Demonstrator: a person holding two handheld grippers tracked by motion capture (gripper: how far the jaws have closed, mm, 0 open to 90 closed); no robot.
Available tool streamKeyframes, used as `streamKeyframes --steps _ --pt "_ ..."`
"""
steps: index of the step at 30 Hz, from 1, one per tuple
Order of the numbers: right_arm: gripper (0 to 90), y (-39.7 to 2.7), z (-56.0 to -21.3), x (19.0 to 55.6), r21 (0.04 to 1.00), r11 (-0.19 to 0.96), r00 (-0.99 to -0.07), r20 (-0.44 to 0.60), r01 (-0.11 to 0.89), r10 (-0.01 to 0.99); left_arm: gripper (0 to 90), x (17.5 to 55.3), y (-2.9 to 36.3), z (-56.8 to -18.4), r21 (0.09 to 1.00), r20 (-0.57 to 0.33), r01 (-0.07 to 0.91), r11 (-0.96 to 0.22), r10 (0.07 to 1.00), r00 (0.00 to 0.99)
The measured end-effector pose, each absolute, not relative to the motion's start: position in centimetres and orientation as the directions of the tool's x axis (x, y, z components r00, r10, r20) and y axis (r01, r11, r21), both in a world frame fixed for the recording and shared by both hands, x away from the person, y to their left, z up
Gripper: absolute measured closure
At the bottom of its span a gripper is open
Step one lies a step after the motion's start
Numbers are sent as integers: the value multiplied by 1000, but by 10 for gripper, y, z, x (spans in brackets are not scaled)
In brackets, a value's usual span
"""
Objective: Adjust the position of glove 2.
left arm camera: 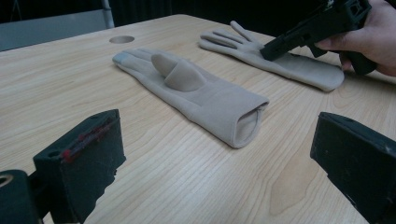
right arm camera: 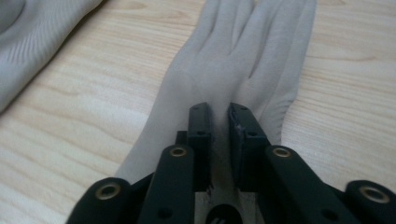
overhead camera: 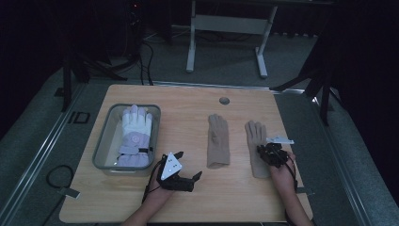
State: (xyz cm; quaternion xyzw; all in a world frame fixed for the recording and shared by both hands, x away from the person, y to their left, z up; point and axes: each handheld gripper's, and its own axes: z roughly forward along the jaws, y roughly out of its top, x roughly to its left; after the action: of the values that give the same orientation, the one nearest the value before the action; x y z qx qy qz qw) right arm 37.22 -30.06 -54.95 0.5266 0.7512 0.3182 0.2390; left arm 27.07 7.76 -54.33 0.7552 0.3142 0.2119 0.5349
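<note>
Right claw (right arm camera: pixel 219 121) pinches the right glove (overhead camera: pixel 256 146) mid-palm, fingers pointing away along its line, while the left claw (overhead camera: pixel 188 179) gapes nearer the left glove (overhead camera: pixel 217 141).

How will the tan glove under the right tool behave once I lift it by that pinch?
Probably floppy: the tan glove lies flat and thin on the table, so fingers and cuff would likely droop either side of the right tool. It looks light. The knit fabric bunched between the jaws suggests it should not slip.
</note>
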Motion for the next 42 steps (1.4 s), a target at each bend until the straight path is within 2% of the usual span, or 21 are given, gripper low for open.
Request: streamKeyframes --steps 6,16,23,31,37,42 --pt "822 -295 -535 371 749 171 -258 0 640 966 29 271 78 -543 942 -19 248 -224 704 710" --pt "823 -284 -493 376 789 78 -198 56 610 979 29 271 78 -542 943 -16 245 -226 704 710" --pt "823 -259 -462 380 823 81 -228 60 562 972 29 271 79 -542 943 -14 244 -227 705 709" --pt "822 -217 -443 385 845 71 -284 99 531 954 29 270 80 -540 945 -14 242 -222 708 706" --pt "821 -183 -439 388 845 54 -311 136 533 941 29 270 82 -539 946 -11 239 -221 713 701" --pt "821 -164 -452 392 828 50 -306 149 558 940 29 270 85 -537 949 -13 235 -212 717 697"
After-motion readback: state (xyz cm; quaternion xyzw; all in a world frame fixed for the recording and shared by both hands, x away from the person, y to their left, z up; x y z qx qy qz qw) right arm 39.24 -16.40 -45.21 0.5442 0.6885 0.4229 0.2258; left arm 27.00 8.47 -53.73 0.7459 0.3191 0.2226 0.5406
